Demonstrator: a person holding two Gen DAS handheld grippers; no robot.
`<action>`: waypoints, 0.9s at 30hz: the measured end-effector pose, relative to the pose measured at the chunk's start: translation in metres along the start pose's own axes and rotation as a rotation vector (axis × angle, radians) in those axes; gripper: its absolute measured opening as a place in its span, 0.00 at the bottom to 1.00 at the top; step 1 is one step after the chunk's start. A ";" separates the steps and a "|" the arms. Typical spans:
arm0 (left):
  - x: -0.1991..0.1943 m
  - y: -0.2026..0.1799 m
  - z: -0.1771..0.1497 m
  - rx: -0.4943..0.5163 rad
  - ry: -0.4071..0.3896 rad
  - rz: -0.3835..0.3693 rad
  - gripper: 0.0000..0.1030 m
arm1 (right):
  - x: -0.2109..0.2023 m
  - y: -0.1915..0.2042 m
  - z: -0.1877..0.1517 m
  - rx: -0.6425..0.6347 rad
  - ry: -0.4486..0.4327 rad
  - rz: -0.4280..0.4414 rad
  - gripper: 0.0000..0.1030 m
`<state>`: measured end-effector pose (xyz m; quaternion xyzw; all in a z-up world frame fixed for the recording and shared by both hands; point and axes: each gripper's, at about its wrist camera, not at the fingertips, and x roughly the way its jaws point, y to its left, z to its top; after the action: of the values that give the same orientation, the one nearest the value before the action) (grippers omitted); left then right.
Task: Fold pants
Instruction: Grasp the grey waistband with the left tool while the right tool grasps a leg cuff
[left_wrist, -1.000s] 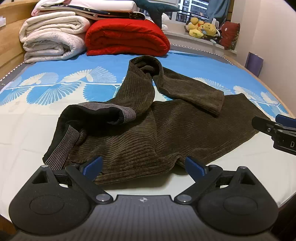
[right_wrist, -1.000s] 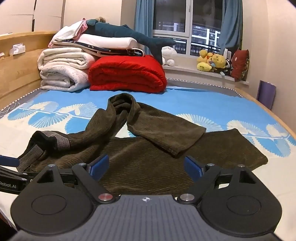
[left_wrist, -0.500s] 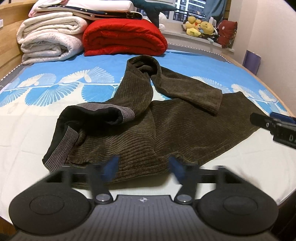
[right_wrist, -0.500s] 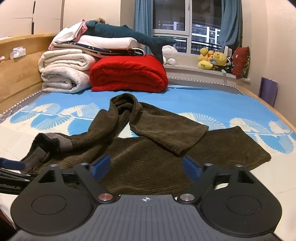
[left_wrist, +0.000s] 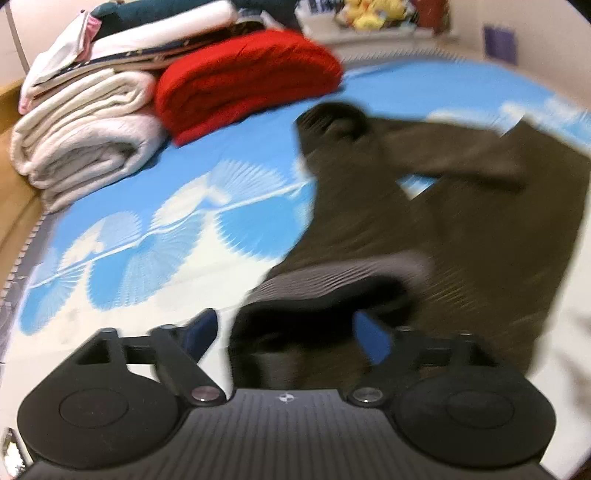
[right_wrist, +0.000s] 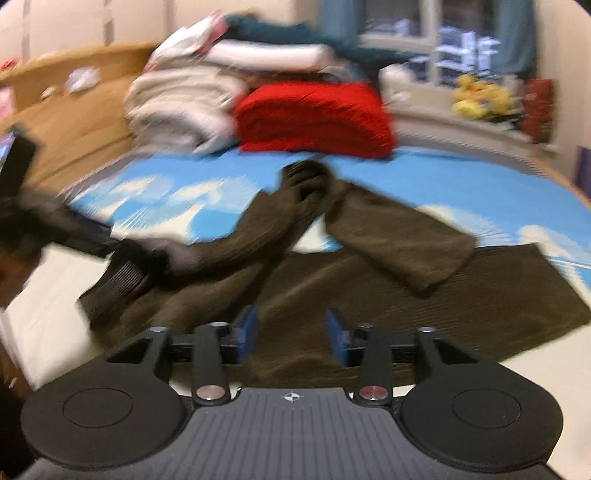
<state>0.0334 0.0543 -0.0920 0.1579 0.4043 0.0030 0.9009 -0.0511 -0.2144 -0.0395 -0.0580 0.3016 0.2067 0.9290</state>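
Swung to the waistband (left_wrist: 332, 291), left tool (left_wrist: 286, 332) reopened wide—right tool (right_wrist: 291, 330) narrowing, seemingly empty, over pants (right_wrist: 369, 291).

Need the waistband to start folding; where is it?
In the left wrist view, the waistband lies at the pants' near-left end, just ahead of the left gripper's open jaws.

Blue-patterned bed (right_wrist: 461, 184) carries brown pants (right_wrist: 369, 288), red blanket (right_wrist: 314, 114), folded white bedding (left_wrist: 81, 144).
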 end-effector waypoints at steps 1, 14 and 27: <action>0.011 0.005 -0.006 -0.002 0.037 0.000 0.85 | 0.006 0.006 0.000 -0.018 0.028 0.030 0.53; 0.083 0.003 0.003 0.206 0.041 0.062 0.54 | 0.109 0.086 -0.032 -0.503 0.282 0.077 0.61; 0.088 0.164 0.003 -0.678 0.039 0.130 0.50 | 0.081 0.097 -0.021 -0.505 0.057 0.216 0.31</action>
<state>0.1147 0.2208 -0.1076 -0.1253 0.3865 0.1976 0.8921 -0.0435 -0.1029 -0.1027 -0.2610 0.2710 0.3716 0.8487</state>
